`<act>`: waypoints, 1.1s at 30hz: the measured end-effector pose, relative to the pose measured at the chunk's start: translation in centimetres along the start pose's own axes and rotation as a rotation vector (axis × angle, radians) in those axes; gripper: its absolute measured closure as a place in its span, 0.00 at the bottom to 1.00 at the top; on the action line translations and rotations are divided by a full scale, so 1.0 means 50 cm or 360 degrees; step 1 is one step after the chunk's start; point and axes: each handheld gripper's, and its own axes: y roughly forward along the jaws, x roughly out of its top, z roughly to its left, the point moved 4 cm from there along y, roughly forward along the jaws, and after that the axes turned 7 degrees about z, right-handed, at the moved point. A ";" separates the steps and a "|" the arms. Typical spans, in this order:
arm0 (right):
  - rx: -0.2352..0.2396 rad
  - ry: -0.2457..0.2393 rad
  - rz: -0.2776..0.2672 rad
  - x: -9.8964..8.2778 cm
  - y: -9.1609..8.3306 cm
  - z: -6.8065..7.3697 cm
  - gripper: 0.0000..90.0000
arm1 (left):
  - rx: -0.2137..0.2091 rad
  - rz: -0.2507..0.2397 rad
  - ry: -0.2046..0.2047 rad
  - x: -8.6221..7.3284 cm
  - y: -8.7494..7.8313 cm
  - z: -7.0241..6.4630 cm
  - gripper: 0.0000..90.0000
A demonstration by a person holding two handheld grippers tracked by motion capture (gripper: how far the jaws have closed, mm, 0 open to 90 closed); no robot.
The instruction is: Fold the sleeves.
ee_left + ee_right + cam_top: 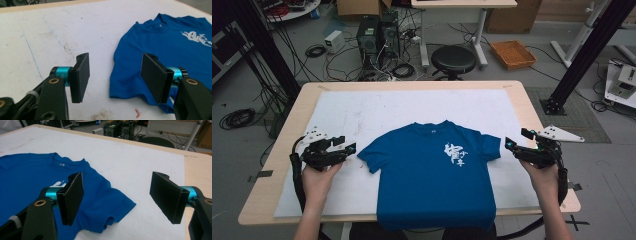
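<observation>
— Looks like a robotics lab or recording workshop, not a home.
— Why so?
— Black desktop computers (378, 34) on a bare grey floor (242, 145), tangled in loose cables (337, 62). Black metal rig posts (584, 55) beside a wooden table (287, 130) under a white mat (362, 112).
— Anything else?
— A round black stool (453, 59), cardboard boxes (358, 7), an orange tray (513, 54) down on the floor.
</observation>
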 end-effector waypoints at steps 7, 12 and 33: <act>0.0004 0.0003 0.0010 -0.002 0.003 0.002 0.30 | 0.0013 0.0143 -0.0063 -0.018 0.028 0.009 0.56; 0.0002 -0.0004 0.0012 -0.002 0.005 0.002 0.30 | 0.0011 0.0210 -0.0076 -0.023 0.046 0.009 0.62; -0.0008 0.0008 0.0016 -0.003 0.006 0.002 0.30 | 0.0012 0.0410 -0.0163 -0.041 0.085 0.006 0.87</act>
